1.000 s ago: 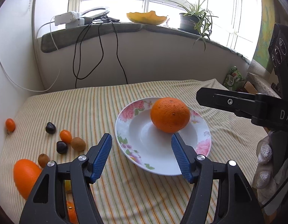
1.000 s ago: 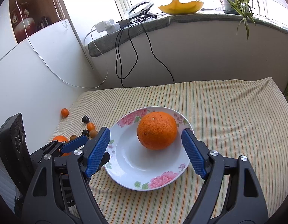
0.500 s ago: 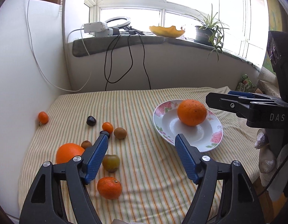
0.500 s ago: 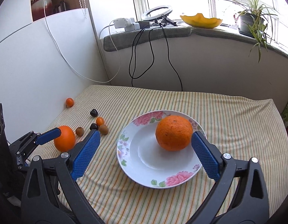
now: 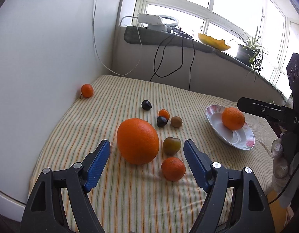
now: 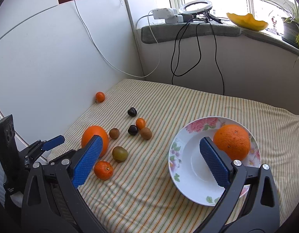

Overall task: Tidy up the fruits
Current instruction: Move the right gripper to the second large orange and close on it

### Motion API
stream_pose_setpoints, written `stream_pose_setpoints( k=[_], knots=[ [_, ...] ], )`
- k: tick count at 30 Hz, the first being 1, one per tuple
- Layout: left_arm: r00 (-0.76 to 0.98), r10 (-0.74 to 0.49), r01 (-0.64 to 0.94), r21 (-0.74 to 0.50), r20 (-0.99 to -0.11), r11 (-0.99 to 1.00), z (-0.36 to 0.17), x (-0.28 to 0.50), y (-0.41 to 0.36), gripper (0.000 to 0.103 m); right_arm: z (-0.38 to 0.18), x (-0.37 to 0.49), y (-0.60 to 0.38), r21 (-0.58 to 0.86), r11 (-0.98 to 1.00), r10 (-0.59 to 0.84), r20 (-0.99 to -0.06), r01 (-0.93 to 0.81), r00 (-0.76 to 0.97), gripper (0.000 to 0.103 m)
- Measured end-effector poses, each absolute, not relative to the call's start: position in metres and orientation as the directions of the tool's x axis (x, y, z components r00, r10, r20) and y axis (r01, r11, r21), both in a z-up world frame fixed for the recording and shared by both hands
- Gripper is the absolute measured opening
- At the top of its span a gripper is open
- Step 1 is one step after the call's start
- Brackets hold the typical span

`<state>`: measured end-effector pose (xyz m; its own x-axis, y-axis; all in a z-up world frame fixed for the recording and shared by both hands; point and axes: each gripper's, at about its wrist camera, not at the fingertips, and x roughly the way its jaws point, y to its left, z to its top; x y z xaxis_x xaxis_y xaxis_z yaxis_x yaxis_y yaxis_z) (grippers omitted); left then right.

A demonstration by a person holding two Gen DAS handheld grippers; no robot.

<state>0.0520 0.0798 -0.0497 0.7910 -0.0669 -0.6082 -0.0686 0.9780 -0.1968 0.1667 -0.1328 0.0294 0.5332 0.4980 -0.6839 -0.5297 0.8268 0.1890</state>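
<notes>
The left gripper (image 5: 146,148) has just been opening; its jaws stand wide and hold nothing, framing a big orange (image 5: 138,141) on the striped cloth (image 5: 120,190) ahead of them, with no pad touching it. Just right of that orange lie a greenish-brown fruit (image 5: 171,145) and a small mandarin (image 5: 173,168). The right gripper (image 6: 149,156) is spread wide too, empty, its jaws having opened within the last second. Its right pad hangs over the flowered plate (image 6: 180,176), where a second orange (image 6: 231,144) sits at the far side. Farther back lie two dark fruits, two brown ones and a small orange one; another mandarin (image 6: 100,96) rests against the wall.
</notes>
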Motion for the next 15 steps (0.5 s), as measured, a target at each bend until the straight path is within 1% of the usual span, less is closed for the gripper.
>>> stream_pose_setpoints(
  k=[7,12,15],
  knots=[
    [0.777,-0.086,-0.098,-0.255,-0.623,0.962,-0.065,0.051,0.101,0.078,0.017,0.168,-0.090,0.197,0.775,0.532,-0.717,-0.601,0.450,0.102],
    [0.769,-0.102,-0.102,-0.279,-0.631,0.955,-0.072,0.053,0.106,0.078,0.007,0.172,-0.069,0.251,0.744,0.564,-0.733,-0.619,0.380,0.102],
    [0.765,-0.114,-0.103,-0.295,-0.634,0.950,-0.075,0.054,0.109,0.078,0.001,0.174,-0.057,0.257,0.734,0.568,-0.739,-0.629,0.361,0.102]
  ],
)
